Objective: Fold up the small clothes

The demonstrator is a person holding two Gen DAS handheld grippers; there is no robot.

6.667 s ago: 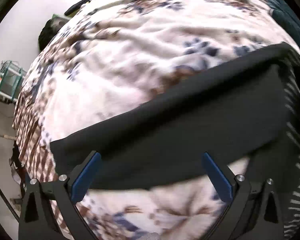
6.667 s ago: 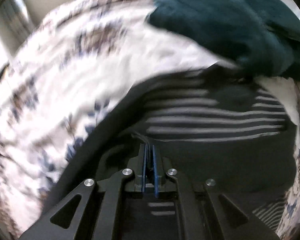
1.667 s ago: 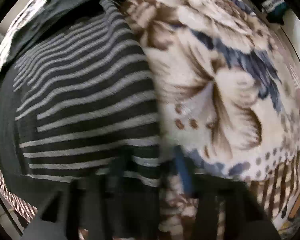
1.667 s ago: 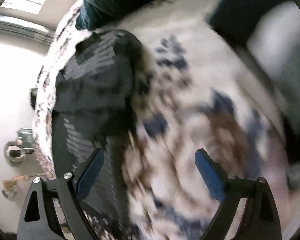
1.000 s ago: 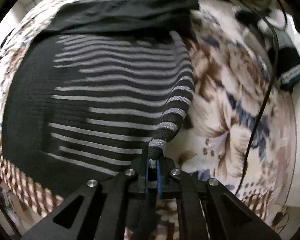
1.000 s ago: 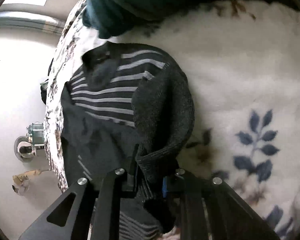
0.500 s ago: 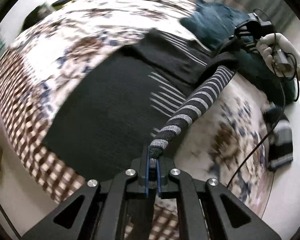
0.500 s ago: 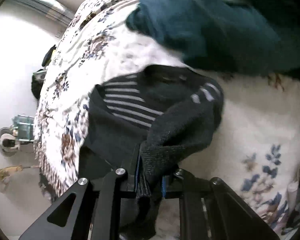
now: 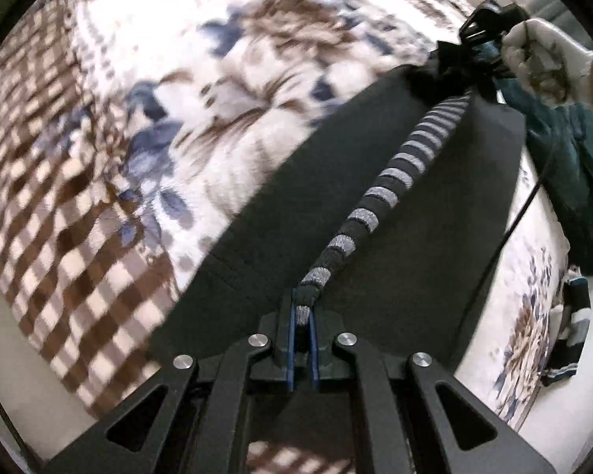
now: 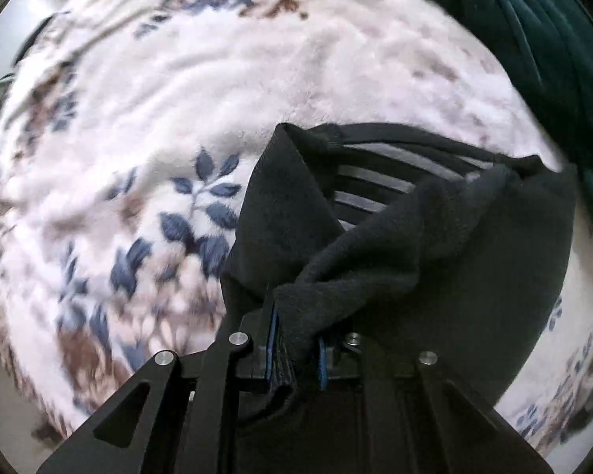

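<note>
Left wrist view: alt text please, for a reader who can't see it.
The left gripper is shut on the cuff of a striped sleeve, stretched taut above the black sweater on a floral blanket. A white-gloved hand holds the far end.

Blanket (image 9: 110,126) pattern motion-blurred; teal garment (image 10: 533,19) cut off by edge.

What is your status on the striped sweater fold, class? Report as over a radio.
Left gripper shut on striped sleeve. Right gripper shut on sweater edge. Teal garment lies beside the sweater.

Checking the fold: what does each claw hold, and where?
Left claw grips the sweater by its striped cuff; right claw grips bunched black knit.
</note>
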